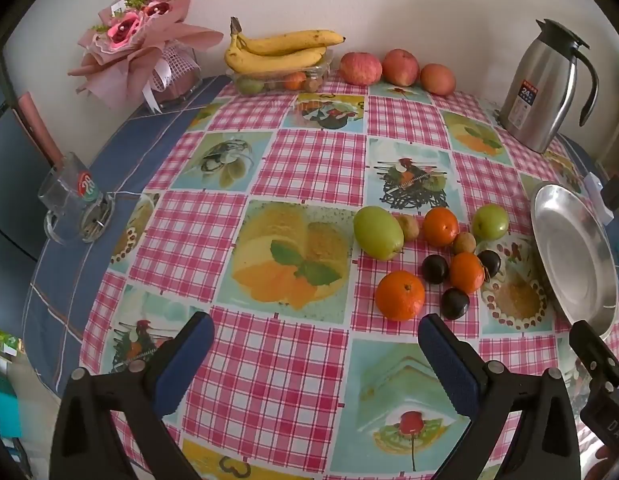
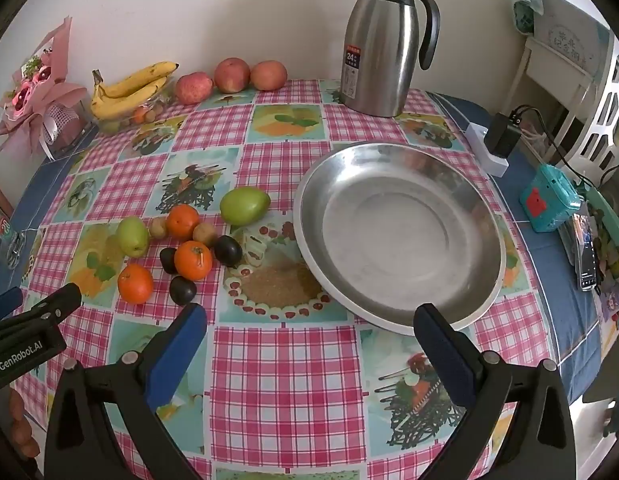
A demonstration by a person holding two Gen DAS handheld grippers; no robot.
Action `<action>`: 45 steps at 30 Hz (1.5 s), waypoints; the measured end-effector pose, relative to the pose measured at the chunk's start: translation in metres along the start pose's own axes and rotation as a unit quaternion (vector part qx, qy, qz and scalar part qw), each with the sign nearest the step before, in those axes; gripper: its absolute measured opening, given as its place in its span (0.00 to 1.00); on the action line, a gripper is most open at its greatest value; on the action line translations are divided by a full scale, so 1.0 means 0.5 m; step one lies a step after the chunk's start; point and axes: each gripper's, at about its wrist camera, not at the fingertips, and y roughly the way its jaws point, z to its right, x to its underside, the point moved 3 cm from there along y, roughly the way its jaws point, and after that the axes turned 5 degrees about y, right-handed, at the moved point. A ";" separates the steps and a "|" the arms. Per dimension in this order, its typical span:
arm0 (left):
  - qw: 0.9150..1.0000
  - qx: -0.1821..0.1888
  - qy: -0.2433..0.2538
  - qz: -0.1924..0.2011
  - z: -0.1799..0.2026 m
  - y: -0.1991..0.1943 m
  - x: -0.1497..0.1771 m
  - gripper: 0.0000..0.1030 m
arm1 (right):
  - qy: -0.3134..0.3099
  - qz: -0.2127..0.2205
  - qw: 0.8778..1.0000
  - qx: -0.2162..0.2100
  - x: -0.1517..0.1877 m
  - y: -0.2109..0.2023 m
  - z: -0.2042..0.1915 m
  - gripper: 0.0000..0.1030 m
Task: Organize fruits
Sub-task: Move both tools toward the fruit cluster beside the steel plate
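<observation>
Not yet begun, judging by the layout: sitting bare, the steel dish (image 2: pixel 397 236), with nothing inside it and every loose fruit lying on the tabletop (image 2: pixel 285 360) to its left. Resting in a loose cluster there: three oranges, the nearest (image 2: pixel 135 283), the middle one (image 2: pixel 192 260) and the farthest (image 2: pixel 182 221); two green fruits, one (image 2: pixel 245 205) just beside the dish rim and one (image 2: pixel 132 236) at the cluster's left edge; three dark plums, of which one (image 2: pixel 228 250) lying closest to the dish; and two small brown fruits (image 2: pixel 205 234), kind not clear. Touching or nearly touching one another, most of these, yet all apart from the dish.

Hovering low at the near edge, the left gripper (image 1: pixel 315 338), fingers spread wide and holding nothing, with the nearest orange just beyond its right finger. Hovering likewise, the right gripper (image 2: pixel 309 326), fingers wide and empty, its right finger overlapping the near rim of the dish in the view.

Remaining, probably: moving all ten loose pieces into the dish.

Standing far left against the wall, a clear plastic tray (image 1: pixel 279 76) holding small mixed fruit, with bananas (image 1: pixel 277 50) lying across its top. Sitting right of it on the cloth, three apples (image 1: pixel 397 69). Standing far right, a closed steel thermos jug (image 2: pixel 383 44), contents hidden. Standing at the left edge, an empty-looking glass mug (image 1: pixel 71 200).
</observation>
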 end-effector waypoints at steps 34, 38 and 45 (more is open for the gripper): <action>1.000 0.005 -0.005 -0.002 0.001 -0.003 0.009 1.00 | -0.002 -0.006 1.000 0.002 0.004 0.002 -0.003 1.00; 1.000 0.015 -0.015 -0.001 0.001 -0.010 0.002 1.00 | -0.005 0.002 1.000 0.002 0.002 -0.004 -0.004 1.00; 0.998 0.040 -0.044 0.032 -0.002 -0.051 -0.046 1.00 | -0.010 0.027 1.000 -0.011 -0.012 -0.033 -0.016 1.00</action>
